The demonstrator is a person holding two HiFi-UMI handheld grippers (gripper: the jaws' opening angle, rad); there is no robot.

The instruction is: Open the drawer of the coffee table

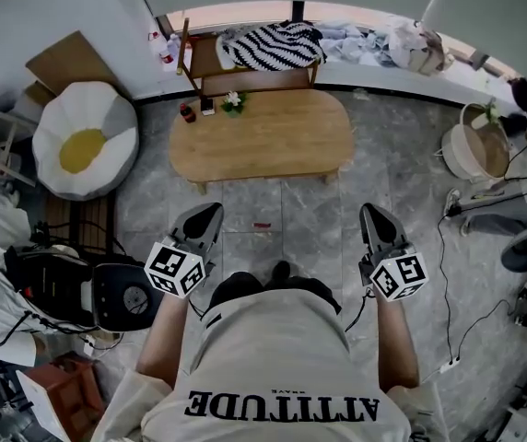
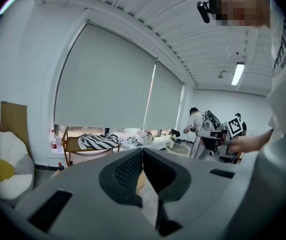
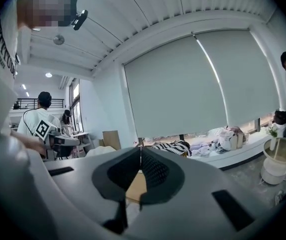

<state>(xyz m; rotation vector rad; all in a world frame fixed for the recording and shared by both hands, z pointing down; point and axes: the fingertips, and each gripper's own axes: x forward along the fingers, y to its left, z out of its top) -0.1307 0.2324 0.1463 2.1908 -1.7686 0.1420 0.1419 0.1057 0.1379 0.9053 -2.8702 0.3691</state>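
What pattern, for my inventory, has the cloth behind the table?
The crumpled cloth has black and white stripes; head view.

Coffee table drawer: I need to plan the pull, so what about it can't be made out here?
- Drawer front and handle: head view, hidden under the top of the oval light wooden coffee table.
- Table in left gripper view: the shut left hand-held gripper covers all but a sliver.
- Right gripper view: same, behind the shut right hand-held gripper.

coffee table (image 1: 262, 136) drawer: hidden beneath the top | red item (image 1: 262, 225) on floor: too small to tell
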